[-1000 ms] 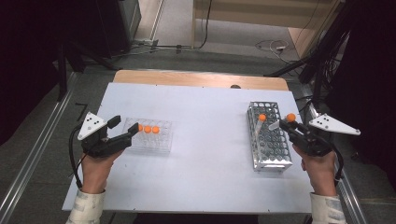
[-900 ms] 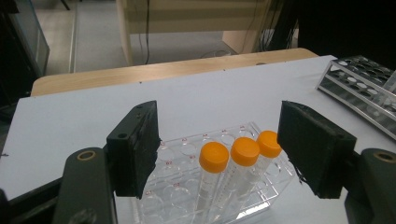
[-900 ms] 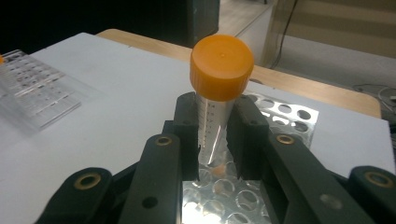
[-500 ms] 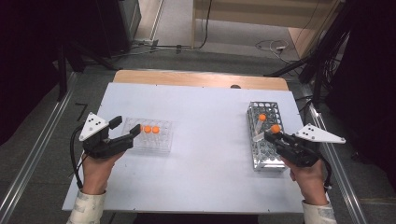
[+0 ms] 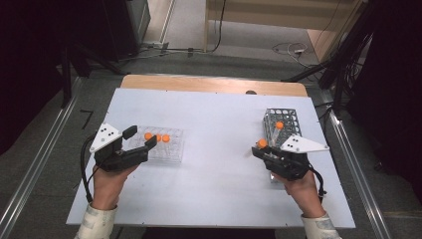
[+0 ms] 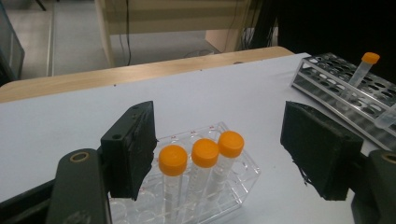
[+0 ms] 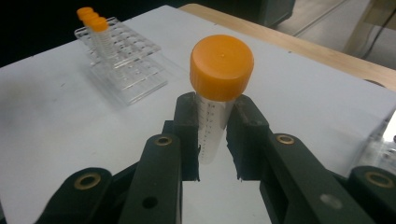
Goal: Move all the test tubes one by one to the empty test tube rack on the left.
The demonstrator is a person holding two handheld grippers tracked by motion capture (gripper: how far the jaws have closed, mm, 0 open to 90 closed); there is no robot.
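Note:
A clear plastic rack (image 5: 171, 149) at the table's left holds three orange-capped tubes (image 5: 157, 137) upright in a row. My left gripper (image 5: 141, 137) is at the rack's left end with its jaws open. In the left gripper view the tubes (image 6: 201, 154) stand ahead between the wide-apart pads (image 6: 135, 149), untouched. My right gripper (image 5: 259, 149) is shut on another orange-capped tube (image 5: 262, 143), held upright just left of the metal rack (image 5: 288, 117). In the right gripper view the tube (image 7: 219, 93) is pinched between both pads. One more tube (image 5: 279, 125) stands in the metal rack.
The white tabletop (image 5: 219, 114) lies open between the two racks. A wooden board (image 5: 209, 83) runs along its far edge. Metal rails (image 5: 348, 149) flank the table, with cables on the floor behind.
My right gripper has carried its tube leftward and slightly down, from over the metal rack to the table beside it. The left gripper has stayed put.

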